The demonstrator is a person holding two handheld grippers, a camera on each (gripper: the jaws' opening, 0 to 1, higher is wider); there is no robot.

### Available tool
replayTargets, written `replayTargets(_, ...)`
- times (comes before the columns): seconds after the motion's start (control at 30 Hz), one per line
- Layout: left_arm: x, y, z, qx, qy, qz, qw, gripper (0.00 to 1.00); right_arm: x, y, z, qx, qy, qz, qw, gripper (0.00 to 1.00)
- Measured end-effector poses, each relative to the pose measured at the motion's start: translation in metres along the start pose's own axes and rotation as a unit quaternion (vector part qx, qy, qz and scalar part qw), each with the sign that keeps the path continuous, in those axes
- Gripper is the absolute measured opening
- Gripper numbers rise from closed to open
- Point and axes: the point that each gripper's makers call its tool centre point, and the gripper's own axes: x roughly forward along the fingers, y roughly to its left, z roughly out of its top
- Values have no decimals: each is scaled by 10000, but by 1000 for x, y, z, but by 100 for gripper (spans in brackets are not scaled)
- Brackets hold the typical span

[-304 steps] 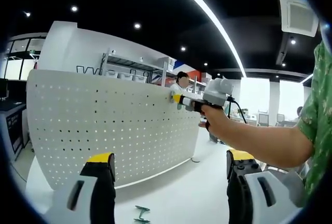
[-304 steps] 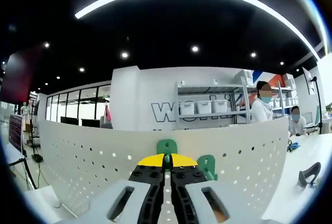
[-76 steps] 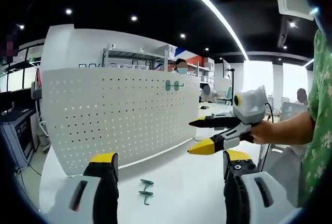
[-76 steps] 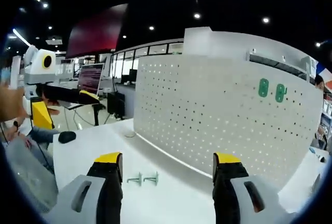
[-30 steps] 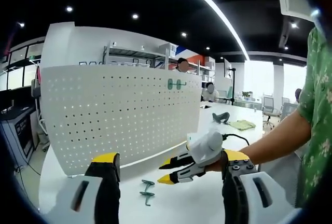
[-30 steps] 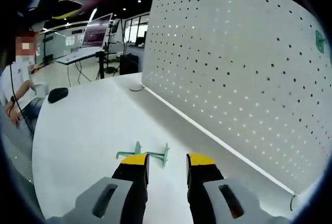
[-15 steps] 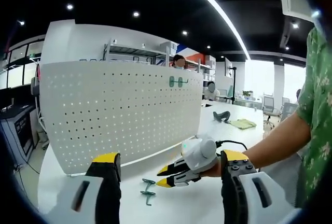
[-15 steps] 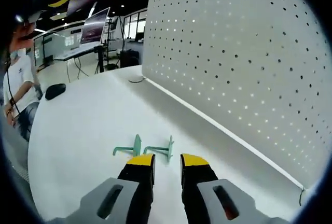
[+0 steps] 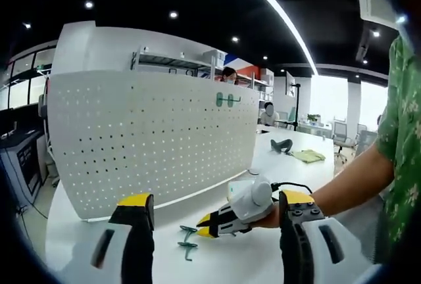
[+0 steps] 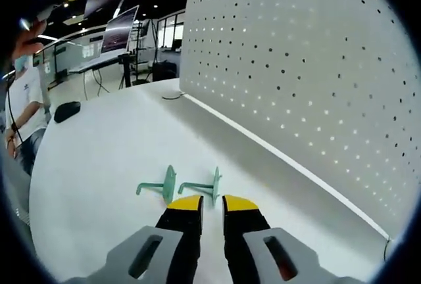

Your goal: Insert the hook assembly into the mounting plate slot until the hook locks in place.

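Grey right claw (image 10: 211, 203) with black, yellow-tipped jaws (a green patterned sleeve (image 9: 402, 133) above).

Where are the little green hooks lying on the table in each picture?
Left gripper view: the green hooks lie low in the middle on the white table, just left of the right gripper, whose yellow tips point at them.
Right gripper view: the hooks lie side by side just beyond that gripper's own yellow tips, lower middle.
Shared landmark: the white pegboard stands behind them in both.
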Motion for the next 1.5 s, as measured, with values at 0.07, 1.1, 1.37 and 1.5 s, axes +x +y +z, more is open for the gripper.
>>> replayTargets(0.07, 1, 1, -1, -7, 11, 2, 10000, 80, 1, 1, 0, -11, -6, 6, 10000, 9)
replayTargets(1.1, 5, 3, -10, -9, 170, -31, 9999, 79, 3, -3, 0, -147, 21, 16, 9999, 0)
replayTargets(1.37, 6, 2, -9, 30, 178, -45, 9998, 79, -5, -8, 6, 127, -10, 71, 9999, 0)
replayTargets(1.5, 6, 2, -8, 54, 176, -47, 9998, 79, -10, -10, 9, 290, -38, 81, 9995, 0)
